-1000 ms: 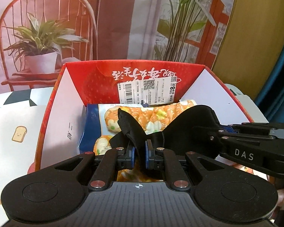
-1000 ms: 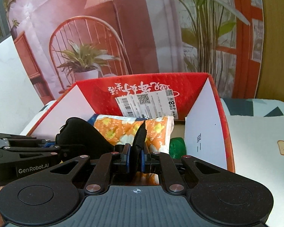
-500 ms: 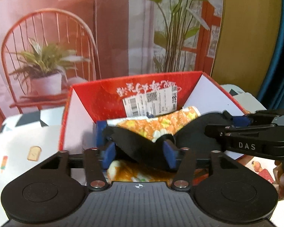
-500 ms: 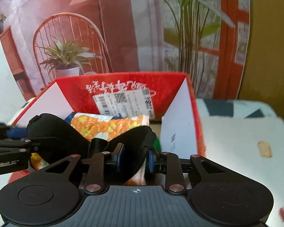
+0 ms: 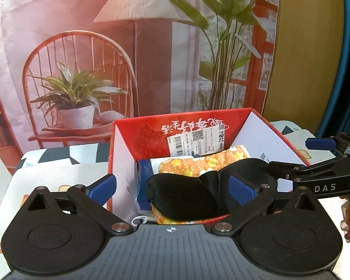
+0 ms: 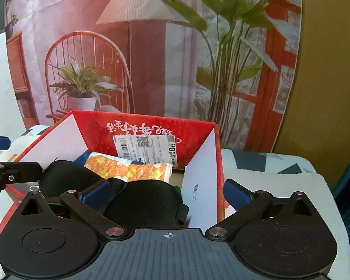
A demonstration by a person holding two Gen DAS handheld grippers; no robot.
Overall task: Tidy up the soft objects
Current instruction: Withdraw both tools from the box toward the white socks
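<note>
A black padded eye mask [image 5: 186, 196] lies inside the red cardboard box [image 5: 151, 133], on top of an orange flowered pack [image 5: 205, 163]. My left gripper [image 5: 172, 187] is open, its blue pads wide apart on either side of the mask, touching nothing. In the right wrist view the mask [image 6: 142, 198] lies in the box [image 6: 203, 158] over the flowered pack [image 6: 130, 170]. My right gripper [image 6: 165, 194] is open and empty, with the box's right wall between its fingers. The right gripper's fingers [image 5: 319, 143] show at the right of the left wrist view.
A white barcode label [image 5: 196, 140] is stuck on the box's red back wall. A blue pack edge [image 5: 143, 179] lies under the flowered pack. The box stands on a patterned tablecloth [image 6: 280, 182]. A printed backdrop of a chair and plants [image 5: 81, 81] hangs behind the table.
Both grippers opened and let go of the black eye mask, which now lies in the box. Both grippers pulled back and up from the box.
</note>
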